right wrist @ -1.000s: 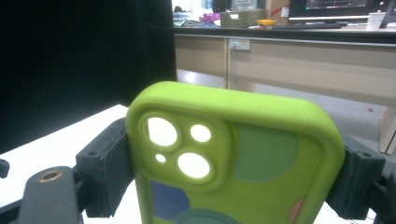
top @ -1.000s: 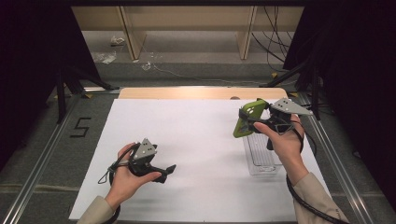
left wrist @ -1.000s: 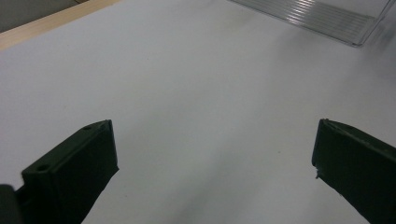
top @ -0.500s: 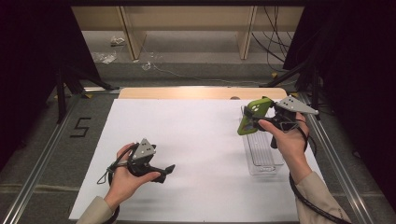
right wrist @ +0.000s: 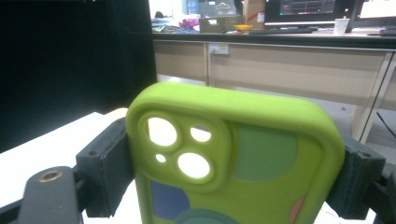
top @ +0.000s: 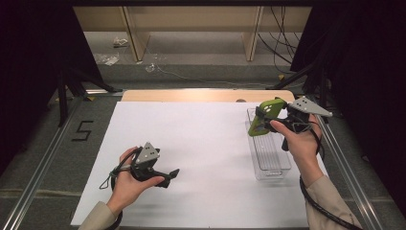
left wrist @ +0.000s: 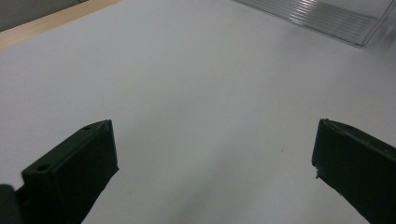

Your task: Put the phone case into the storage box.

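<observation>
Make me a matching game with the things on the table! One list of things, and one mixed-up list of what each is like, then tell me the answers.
Things:
1. phone case
2. clear tray
3. left gripper
4. paper sheet

What it is like:
A. white, spread flat over the table
B. open, holding nothing
C. green, clamped by the right gripper
D. see-through, lying at the right side

Pairs: 1-C, 2-D, 3-B, 4-A
</observation>
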Demonstrator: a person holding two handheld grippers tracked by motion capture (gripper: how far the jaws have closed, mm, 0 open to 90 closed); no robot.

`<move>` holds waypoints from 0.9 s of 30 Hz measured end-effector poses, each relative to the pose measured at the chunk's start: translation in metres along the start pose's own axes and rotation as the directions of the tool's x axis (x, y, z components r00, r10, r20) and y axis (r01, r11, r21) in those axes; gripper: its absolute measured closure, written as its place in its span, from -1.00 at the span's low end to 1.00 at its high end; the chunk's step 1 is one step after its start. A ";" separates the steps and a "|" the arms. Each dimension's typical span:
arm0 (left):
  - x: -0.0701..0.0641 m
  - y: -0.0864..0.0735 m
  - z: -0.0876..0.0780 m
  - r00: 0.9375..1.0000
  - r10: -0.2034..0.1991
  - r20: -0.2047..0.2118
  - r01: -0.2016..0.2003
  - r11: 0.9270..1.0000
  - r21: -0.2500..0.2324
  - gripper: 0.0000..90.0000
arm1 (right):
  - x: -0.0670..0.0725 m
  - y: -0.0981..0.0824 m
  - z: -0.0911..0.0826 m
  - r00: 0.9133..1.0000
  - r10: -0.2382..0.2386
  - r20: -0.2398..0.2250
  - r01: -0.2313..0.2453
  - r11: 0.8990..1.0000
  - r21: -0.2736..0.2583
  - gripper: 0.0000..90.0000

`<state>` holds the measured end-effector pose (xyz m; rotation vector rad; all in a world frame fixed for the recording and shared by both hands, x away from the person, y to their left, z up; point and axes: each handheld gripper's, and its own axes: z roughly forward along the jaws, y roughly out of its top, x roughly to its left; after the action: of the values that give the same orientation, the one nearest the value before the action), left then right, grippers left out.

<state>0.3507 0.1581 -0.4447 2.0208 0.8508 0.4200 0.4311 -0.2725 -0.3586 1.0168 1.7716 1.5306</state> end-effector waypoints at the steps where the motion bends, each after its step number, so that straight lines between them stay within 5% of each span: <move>1: 0.000 0.000 0.000 1.000 0.000 0.000 0.000 1.000 0.000 -1.00 | -0.001 0.000 -0.001 1.000 -0.001 0.003 0.001 1.000 -0.001 -0.61; 27: 0.001 0.000 -0.001 1.000 -0.004 -0.003 0.004 1.000 -0.006 -1.00 | -0.014 -0.001 -0.004 0.999 0.012 0.043 -0.012 1.000 -0.004 -0.61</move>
<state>0.3510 0.1597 -0.4437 2.0131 0.8542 0.4233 0.4355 -0.2865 -0.3593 1.0530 1.7352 1.5077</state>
